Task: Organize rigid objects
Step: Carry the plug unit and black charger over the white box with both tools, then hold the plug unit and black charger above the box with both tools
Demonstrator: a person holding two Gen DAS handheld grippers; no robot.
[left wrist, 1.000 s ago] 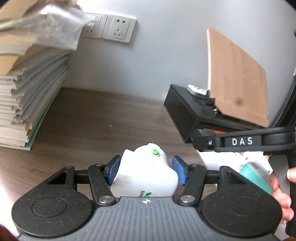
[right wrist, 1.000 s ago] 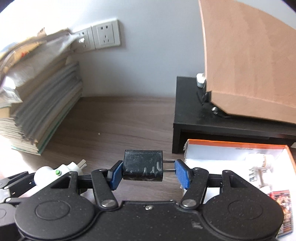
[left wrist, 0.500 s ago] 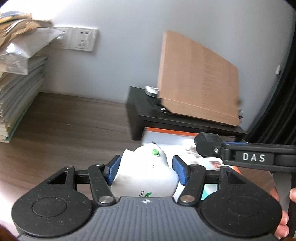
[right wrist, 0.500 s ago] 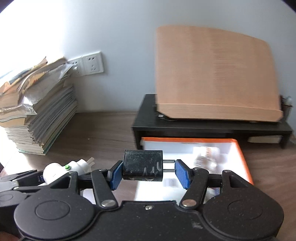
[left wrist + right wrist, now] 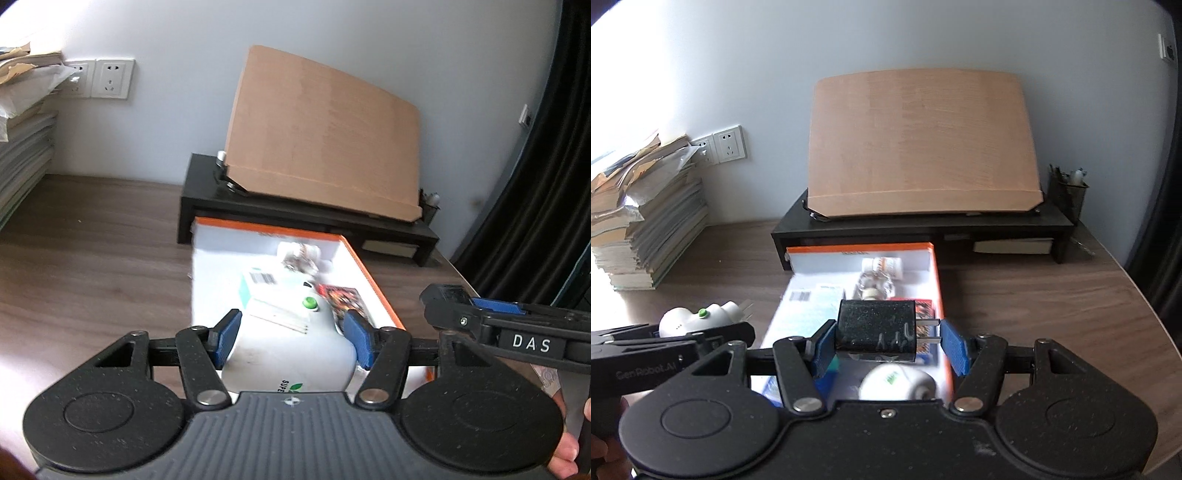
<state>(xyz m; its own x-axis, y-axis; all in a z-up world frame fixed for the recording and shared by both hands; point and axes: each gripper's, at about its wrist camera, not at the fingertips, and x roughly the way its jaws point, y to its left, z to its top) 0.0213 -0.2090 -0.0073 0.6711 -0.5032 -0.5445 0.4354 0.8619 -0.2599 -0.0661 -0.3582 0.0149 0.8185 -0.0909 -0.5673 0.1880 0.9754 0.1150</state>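
My left gripper (image 5: 293,341) is shut on a white plug-in device with a green button (image 5: 291,350), held above the near end of an orange-rimmed white box (image 5: 373,291). It also shows in the right wrist view (image 5: 701,317). My right gripper (image 5: 890,345) is shut on a black charger plug (image 5: 875,330), prongs pointing right, held over the same box (image 5: 938,280). The box holds a teal-and-white packet (image 5: 809,306), a small clear bottle (image 5: 875,280), a red card (image 5: 341,299) and a white round item (image 5: 897,382).
A black monitor riser (image 5: 923,229) with a tilted wooden board (image 5: 923,144) stands behind the box. A stack of books and papers (image 5: 642,218) sits at the left by wall sockets (image 5: 727,147). A pen holder (image 5: 1067,192) stands at the riser's right end.
Both grippers have swung right from the book stack and risen over the orange-rimmed box, each still holding its item. The box's contents have come into view.
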